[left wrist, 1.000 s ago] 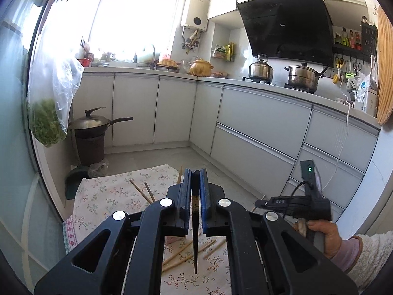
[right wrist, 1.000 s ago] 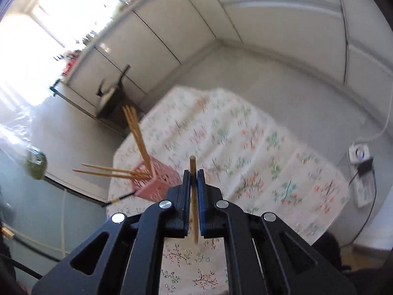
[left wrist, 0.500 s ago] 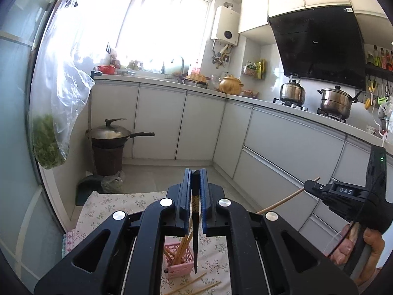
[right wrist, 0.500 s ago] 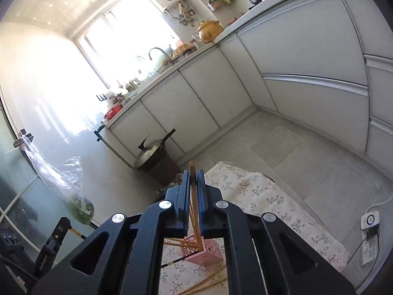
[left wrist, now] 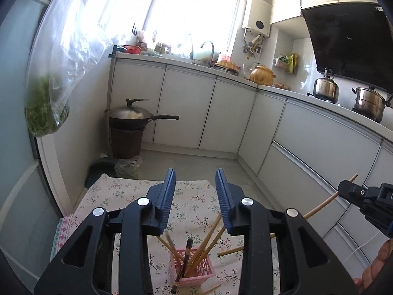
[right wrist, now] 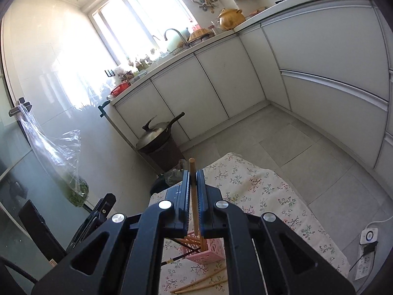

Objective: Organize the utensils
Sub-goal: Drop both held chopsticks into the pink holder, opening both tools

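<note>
The left hand-held gripper (left wrist: pixel 195 196) is opening, empty, above the pink holder (left wrist: pixel 194 269). The right hand-held gripper (right wrist: pixel 194 202) clamps one chopstick (right wrist: pixel 194 194) upright, ready to drop into that holder on the cloth (right wrist: pixel 270 196).

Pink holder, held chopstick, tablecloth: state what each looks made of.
Pink holder: likely moulded plastic, matte, with cut-out lattice walls.
Held chopstick: probably bamboo or wood, pale tan, unpainted, dull.
Tablecloth: woven fabric, floral print, soft folds at its edge.

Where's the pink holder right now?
In the left wrist view, the pink holder stands on the floral cloth low in the frame, below the opening left gripper, chopsticks inside.
</note>
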Demonstrator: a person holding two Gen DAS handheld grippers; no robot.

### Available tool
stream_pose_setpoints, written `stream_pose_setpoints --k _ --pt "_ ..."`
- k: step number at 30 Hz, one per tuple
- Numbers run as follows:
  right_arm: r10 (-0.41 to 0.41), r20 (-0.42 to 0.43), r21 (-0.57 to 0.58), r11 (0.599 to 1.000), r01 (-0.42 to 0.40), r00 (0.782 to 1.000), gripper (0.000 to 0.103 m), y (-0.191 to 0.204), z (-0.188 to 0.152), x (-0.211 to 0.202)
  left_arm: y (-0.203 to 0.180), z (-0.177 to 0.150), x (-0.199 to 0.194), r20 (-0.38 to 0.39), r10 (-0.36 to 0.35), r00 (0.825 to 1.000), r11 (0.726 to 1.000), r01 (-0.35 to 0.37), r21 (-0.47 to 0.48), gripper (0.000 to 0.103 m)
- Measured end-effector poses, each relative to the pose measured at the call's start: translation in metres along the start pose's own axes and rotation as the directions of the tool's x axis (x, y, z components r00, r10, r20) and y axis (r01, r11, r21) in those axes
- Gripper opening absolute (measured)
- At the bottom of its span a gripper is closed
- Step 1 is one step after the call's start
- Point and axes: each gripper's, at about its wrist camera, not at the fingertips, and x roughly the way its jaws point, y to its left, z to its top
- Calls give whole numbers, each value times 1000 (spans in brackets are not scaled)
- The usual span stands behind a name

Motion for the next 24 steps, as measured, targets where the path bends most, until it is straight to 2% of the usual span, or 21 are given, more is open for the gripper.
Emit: stream_pose_setpoints --k 6,9,18,20,21,24 --pt "-2 -24 -27 1000 2 1000 6 9 -8 10 18 15 -31 70 30 997 999 -27 -44 39" --pt "-9 -38 -42 999 7 999 6 14 -11 15 25 20 -39 86 48 995 997 -42 -68 45" --pt "-38 -89 -68 997 32 995 6 21 -23 45 28 25 -40 72 38 997 996 -33 -78 47" --pt "-36 -94 -71 997 29 995 6 25 -25 54 26 24 -39 69 39 997 997 -34 -73 51" --pt "-28 -97 -73 997 21 995 7 27 -25 59 24 23 -37 63 39 997 997 -35 -69 52" --pt "-4 -129 -71 997 -5 992 19 31 -29 77 21 21 -34 45 36 998 998 -34 -55 53"
